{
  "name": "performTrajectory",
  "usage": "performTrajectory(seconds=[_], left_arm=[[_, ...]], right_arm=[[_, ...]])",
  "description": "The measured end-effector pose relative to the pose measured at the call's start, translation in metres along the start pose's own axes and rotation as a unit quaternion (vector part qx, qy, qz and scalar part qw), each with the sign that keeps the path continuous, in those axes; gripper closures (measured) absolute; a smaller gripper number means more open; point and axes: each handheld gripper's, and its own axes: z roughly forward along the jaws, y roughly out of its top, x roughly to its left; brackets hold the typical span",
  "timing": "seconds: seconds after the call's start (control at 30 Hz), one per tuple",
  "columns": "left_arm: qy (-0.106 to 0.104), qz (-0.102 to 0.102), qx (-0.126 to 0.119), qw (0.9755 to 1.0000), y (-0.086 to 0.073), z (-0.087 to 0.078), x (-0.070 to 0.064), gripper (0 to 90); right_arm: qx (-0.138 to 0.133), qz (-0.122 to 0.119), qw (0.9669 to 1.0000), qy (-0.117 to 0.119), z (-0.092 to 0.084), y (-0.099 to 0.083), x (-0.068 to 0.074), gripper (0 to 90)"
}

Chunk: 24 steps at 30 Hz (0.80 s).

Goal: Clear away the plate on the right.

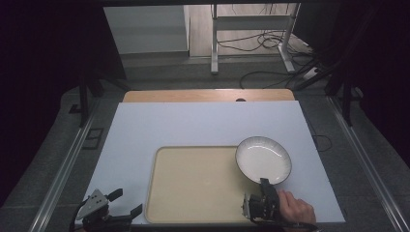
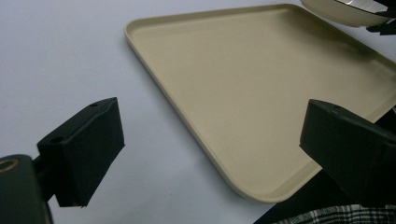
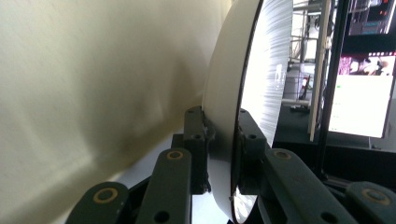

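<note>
A white plate with a dark rim hangs over the right edge of the beige tray, held by its near rim. My right gripper is shut on the plate; in the right gripper view the plate stands edge-on with a jaw pressed to each side of its rim. At the table's front left corner my left gripper stands open beside the tray, nothing between its jaws. The left gripper view looks across the bare tray with the plate at the top right.
The tray lies on a white table top with a wooden strip at its far edge. Beyond the table are a desk frame and floor cables. A monitor glows behind the plate in the right gripper view.
</note>
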Motion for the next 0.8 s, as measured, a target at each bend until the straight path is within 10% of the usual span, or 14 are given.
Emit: performTrajectory(seconds=[0.8], left_arm=[[0.000, 0.001, 0.001, 1.0000, 0.000, 0.000, 0.000, 6.0]], right_arm=[[-0.087, -0.039, 0.9952, 0.020, -0.011, 0.046, 0.015, 77.5]])
